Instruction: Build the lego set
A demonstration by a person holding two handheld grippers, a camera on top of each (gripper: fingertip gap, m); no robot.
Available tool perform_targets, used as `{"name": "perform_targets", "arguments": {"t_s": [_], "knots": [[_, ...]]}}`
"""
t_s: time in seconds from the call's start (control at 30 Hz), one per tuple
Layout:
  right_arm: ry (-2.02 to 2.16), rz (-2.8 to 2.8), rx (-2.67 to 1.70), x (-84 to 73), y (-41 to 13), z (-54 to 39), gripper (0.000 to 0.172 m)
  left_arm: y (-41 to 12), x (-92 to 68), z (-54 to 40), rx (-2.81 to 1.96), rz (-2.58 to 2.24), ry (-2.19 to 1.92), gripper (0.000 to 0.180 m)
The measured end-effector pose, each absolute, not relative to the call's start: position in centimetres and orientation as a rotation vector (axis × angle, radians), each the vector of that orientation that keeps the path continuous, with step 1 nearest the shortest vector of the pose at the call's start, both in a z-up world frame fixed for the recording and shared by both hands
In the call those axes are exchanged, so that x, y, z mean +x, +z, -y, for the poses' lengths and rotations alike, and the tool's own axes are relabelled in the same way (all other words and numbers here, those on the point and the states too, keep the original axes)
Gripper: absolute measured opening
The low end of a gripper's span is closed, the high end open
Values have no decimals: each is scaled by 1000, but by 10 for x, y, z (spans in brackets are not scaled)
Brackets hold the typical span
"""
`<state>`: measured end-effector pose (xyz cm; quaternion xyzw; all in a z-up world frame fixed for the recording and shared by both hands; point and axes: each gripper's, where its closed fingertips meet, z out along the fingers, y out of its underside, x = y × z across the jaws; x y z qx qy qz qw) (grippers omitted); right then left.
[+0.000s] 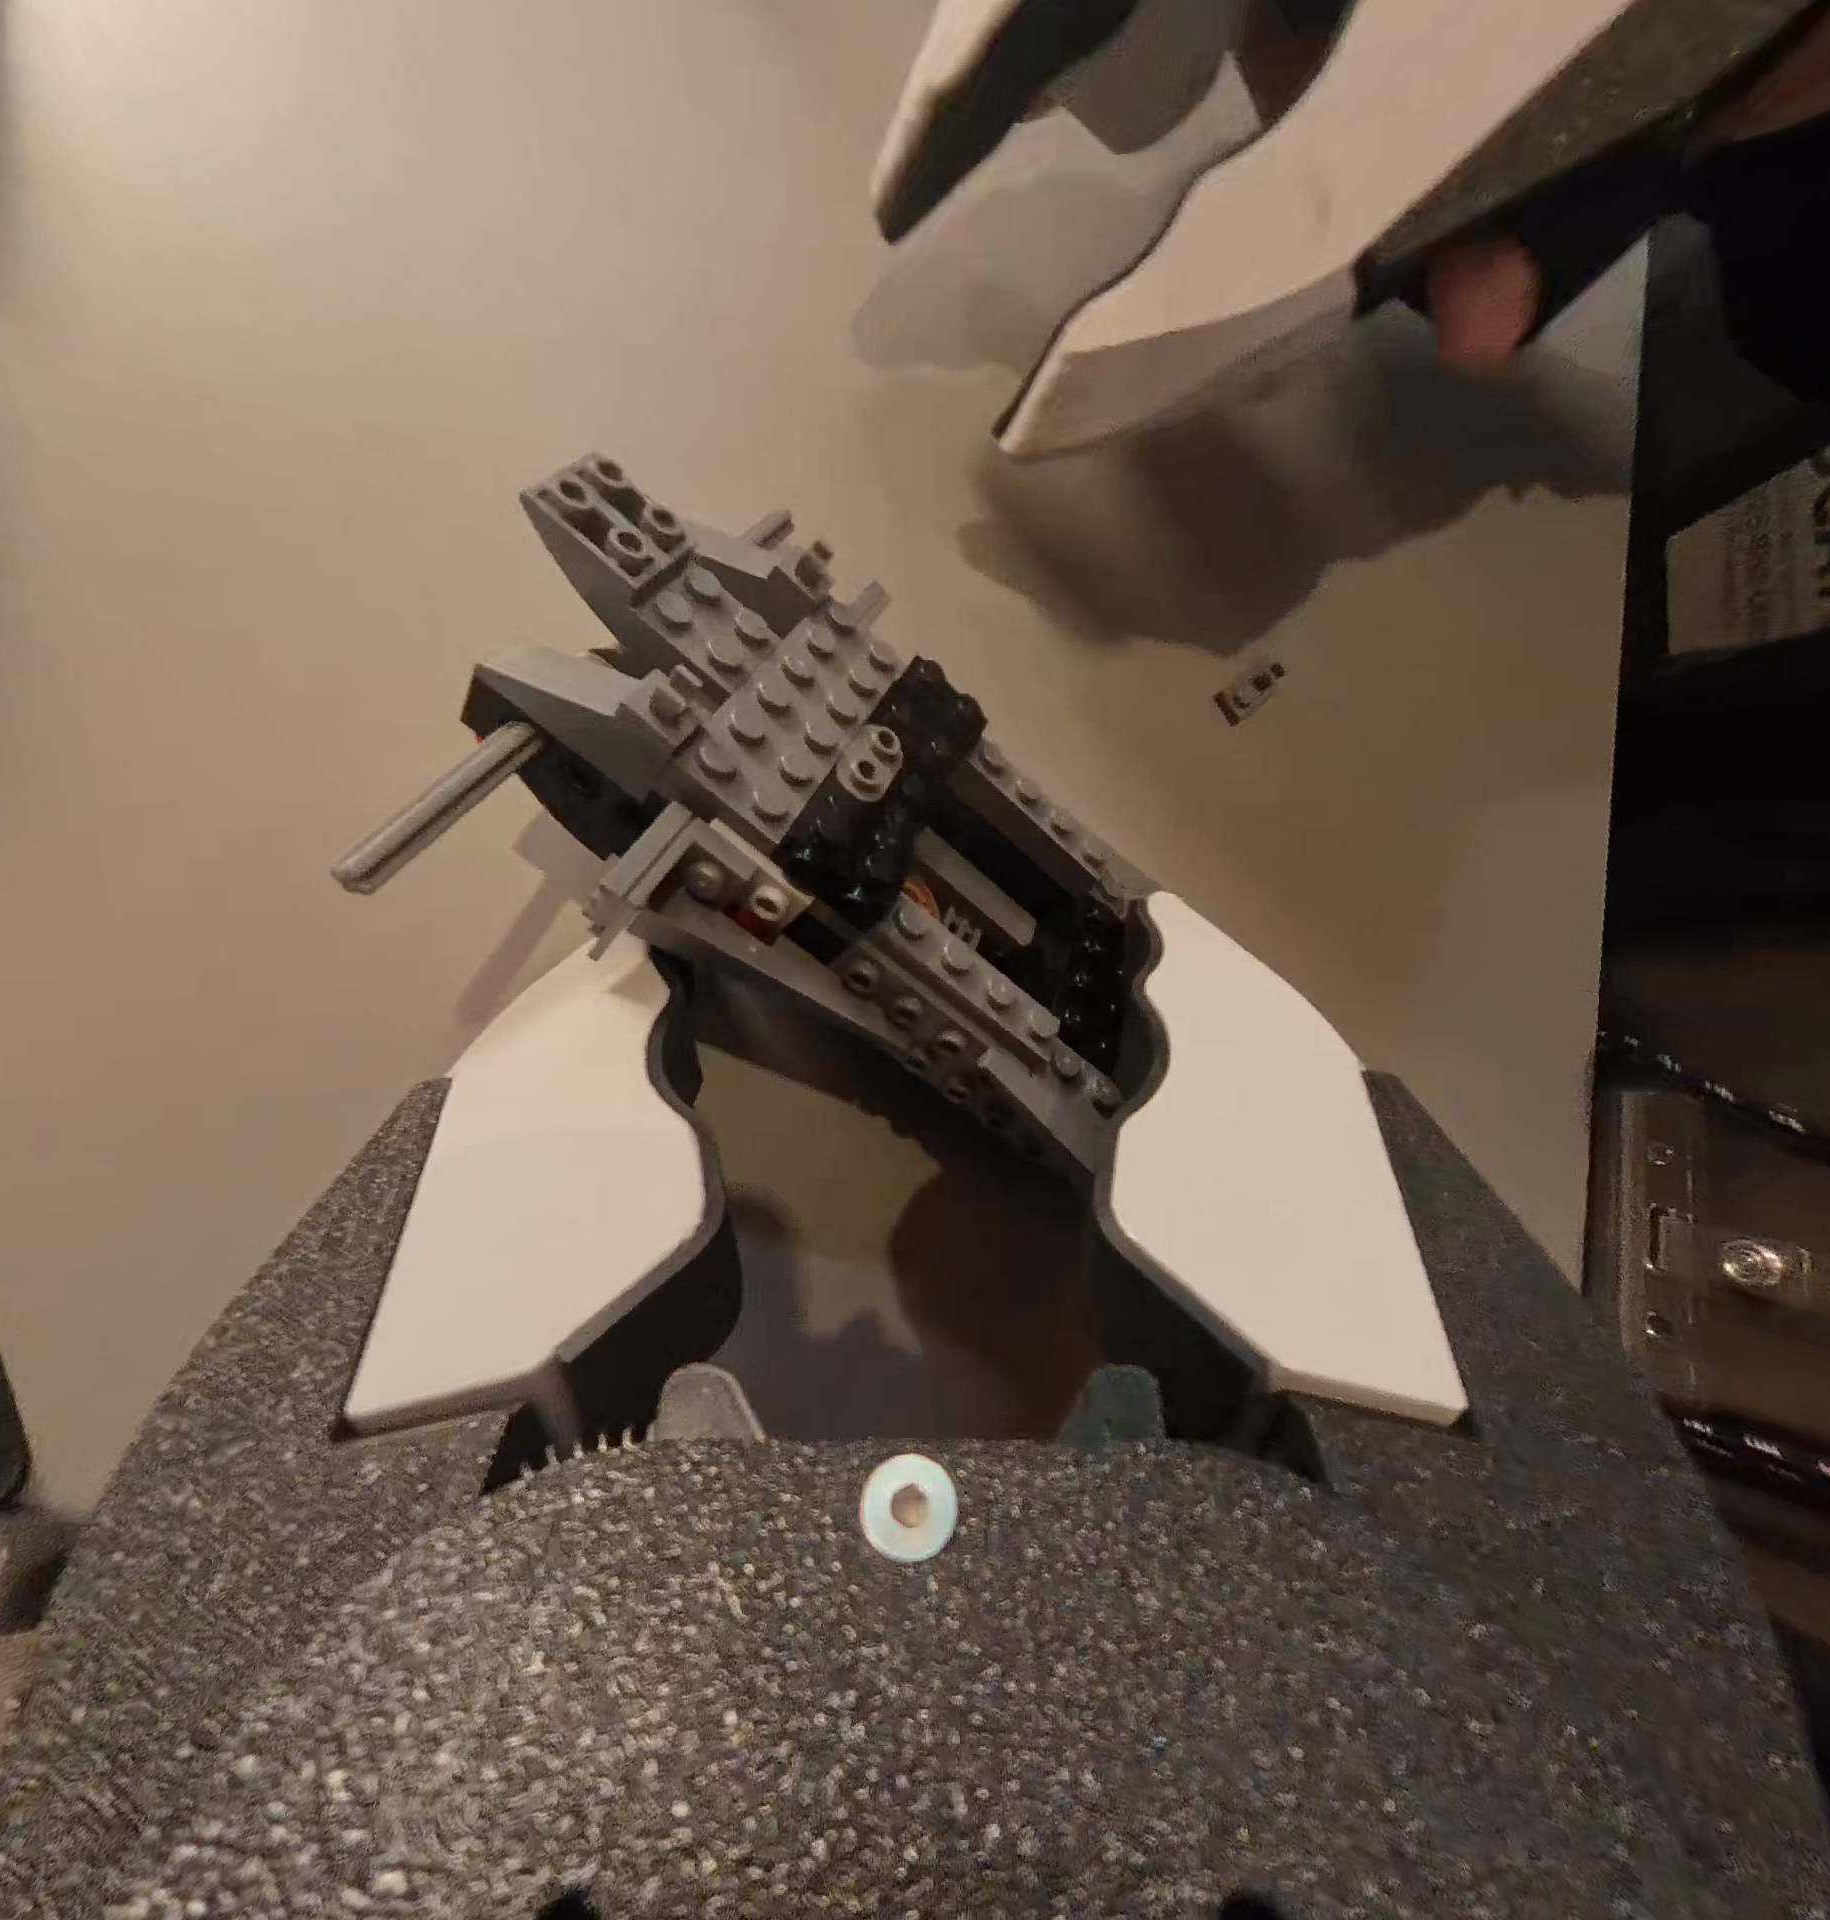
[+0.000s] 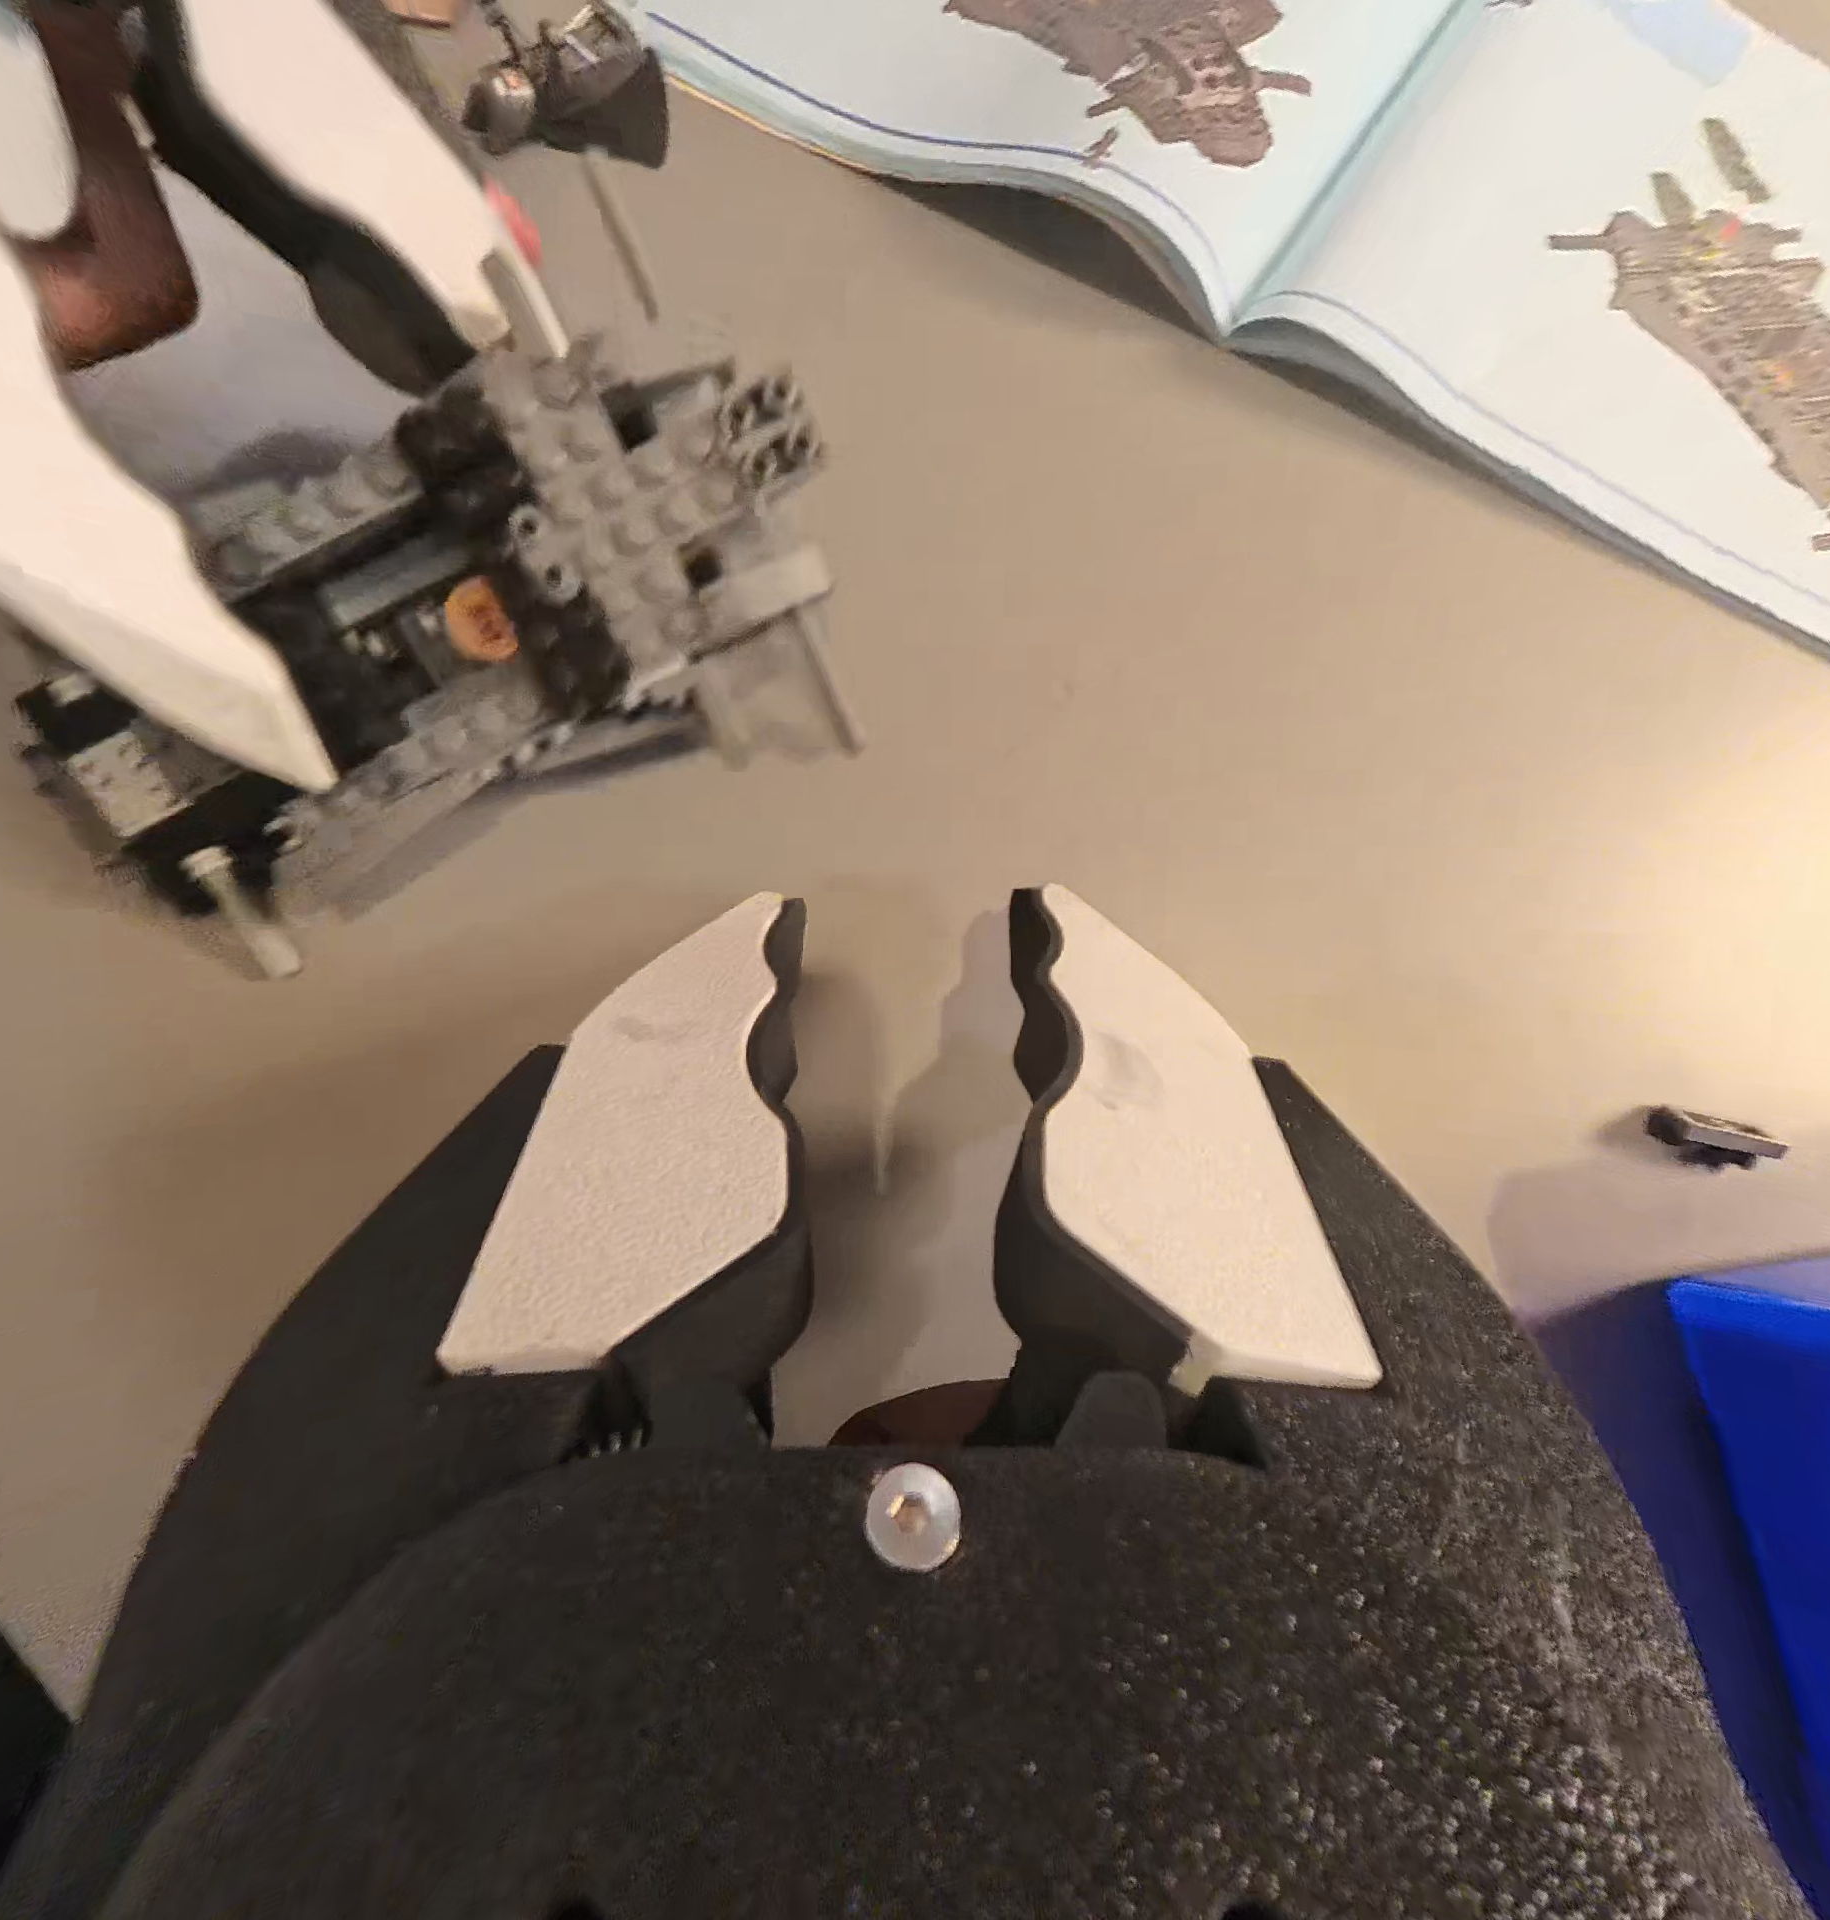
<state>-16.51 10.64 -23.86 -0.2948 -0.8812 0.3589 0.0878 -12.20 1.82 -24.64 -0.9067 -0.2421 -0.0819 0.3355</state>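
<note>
Left wrist view: left gripper spread wide round grey-black brick-built model, unclamped; may topple. Right gripper part-open, empty.

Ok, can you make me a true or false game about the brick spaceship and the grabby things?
1. The right gripper has nothing between its fingers. True.
2. The picture booklet is closed. False: it lies open on the table.
3. The brick model is mostly grey and black. True.
4. A red box sits beside the right gripper. False: the box there is blue.
5. A small loose piece lies on the table, apart from the model. True.
</note>
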Motion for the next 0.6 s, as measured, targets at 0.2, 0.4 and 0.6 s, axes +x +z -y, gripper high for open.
{"name": "perform_targets", "arguments": {"t_s": [0.2,0.4,0.6], "knots": [[983,2480,-920,-194,-234,-112,42,-253,-128,-15,-2441,628,-74,111],[1138,2288,-1038,-241,-210,-99,52,-246,-137,-11,-2359,652,-86,115],[1183,2185,-1153,-310,-206,-82,67,-205,-159,-11,-2048,641,-67,115]]}}
